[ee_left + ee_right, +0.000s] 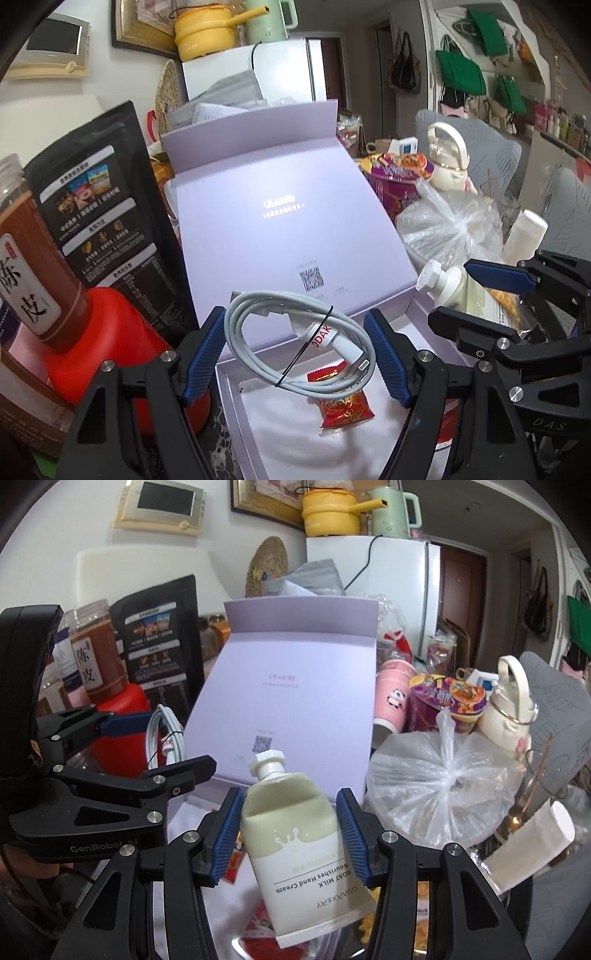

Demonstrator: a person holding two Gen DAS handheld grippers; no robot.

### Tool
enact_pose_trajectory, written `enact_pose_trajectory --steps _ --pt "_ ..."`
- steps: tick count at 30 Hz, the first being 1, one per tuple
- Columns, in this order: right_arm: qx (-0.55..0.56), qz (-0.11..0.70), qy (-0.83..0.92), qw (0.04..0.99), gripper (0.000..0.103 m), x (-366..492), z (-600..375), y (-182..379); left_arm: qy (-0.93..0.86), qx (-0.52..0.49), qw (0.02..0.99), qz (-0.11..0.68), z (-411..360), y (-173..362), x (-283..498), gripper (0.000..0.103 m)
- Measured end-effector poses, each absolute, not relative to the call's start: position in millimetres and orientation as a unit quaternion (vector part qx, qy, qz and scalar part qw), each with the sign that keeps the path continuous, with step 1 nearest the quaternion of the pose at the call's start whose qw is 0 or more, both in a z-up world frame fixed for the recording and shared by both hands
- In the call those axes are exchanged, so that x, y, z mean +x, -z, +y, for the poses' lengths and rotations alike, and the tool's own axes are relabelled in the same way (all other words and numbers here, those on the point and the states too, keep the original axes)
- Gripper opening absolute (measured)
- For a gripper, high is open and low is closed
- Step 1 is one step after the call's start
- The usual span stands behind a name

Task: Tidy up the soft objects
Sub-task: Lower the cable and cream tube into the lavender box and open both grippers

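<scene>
My left gripper [295, 354] is shut on a coiled white cable [295, 343] tied with a black band, held above the open lavender box [236, 398]. A red snack packet [345, 406] lies inside the box on its white floor. My right gripper [290, 834] is shut on a cream hand cream tube [299, 842], cap pointing toward the box lid [291, 679]. The tube [454, 288] and right gripper also show at the right of the left wrist view. The left gripper [147, 738] with the cable shows at the left of the right wrist view.
A red container [110, 343], a brown jar [33, 251] and a black pouch [107, 221] stand left of the box. A knotted plastic bag [439, 790], purple noodle cup [443, 705], pink cup [393, 694] and cream bottle [509, 709] crowd the right.
</scene>
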State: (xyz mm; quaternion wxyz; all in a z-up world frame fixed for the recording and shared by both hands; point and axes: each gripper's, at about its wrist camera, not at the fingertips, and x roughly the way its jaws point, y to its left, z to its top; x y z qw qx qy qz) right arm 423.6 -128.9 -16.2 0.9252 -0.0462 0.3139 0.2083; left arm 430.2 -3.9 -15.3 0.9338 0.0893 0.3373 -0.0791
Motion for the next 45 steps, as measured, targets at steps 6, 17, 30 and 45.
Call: enact_pose_trajectory --steps 6,17,30,45 --pt "-0.062 0.344 -0.189 0.918 0.051 433.6 -123.2 33.7 0.069 0.099 0.921 0.371 -9.0 38.0 444.4 0.075" --pt "-0.057 0.383 -0.178 0.905 0.051 449.1 -126.5 51.6 0.073 0.087 0.896 0.430 -6.5 66.8 460.8 0.075" --pt "-0.044 0.414 -0.173 0.893 0.051 461.1 -132.2 69.4 0.083 0.062 0.861 0.498 -1.2 96.7 480.6 0.075" --pt "-0.045 0.420 -0.174 0.890 0.051 461.0 -131.1 70.4 0.072 0.082 0.859 0.500 -2.1 100.4 483.2 0.076"
